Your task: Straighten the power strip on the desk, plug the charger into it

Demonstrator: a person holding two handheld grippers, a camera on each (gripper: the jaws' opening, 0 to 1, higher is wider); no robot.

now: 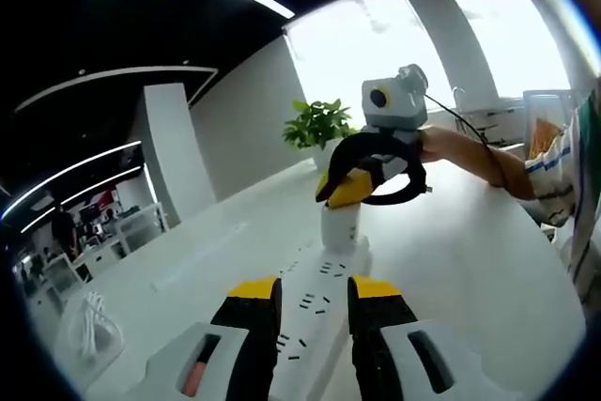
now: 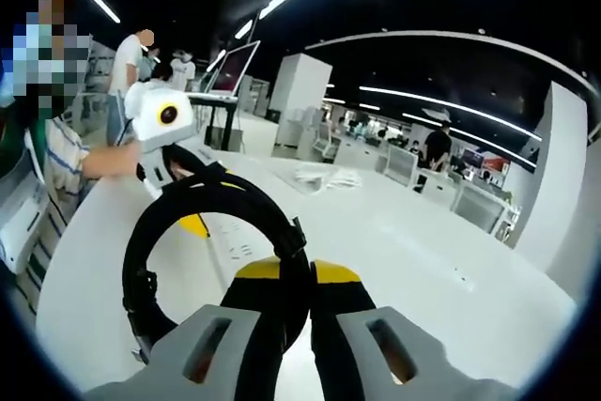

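Note:
A white power strip (image 1: 329,269) lies on the white desk (image 1: 470,251) and runs away from me between my left gripper's (image 1: 315,288) yellow-tipped jaws, which press on its two sides. A white charger (image 1: 340,227) stands upright on the strip's far part. My right gripper (image 1: 352,190) comes down on the charger's top and is shut on it. In the right gripper view my right gripper's (image 2: 296,274) jaws stand close together, with the charger hidden. Ahead of them is the left gripper (image 2: 192,221) on the power strip (image 2: 239,246).
A potted plant (image 1: 319,124) stands at the desk's far edge. A coiled white cable (image 1: 89,326) lies at the left. A person's forearm (image 1: 470,152) reaches in from the right. A monitor (image 2: 235,68) and several people stand beyond the desk (image 2: 423,251).

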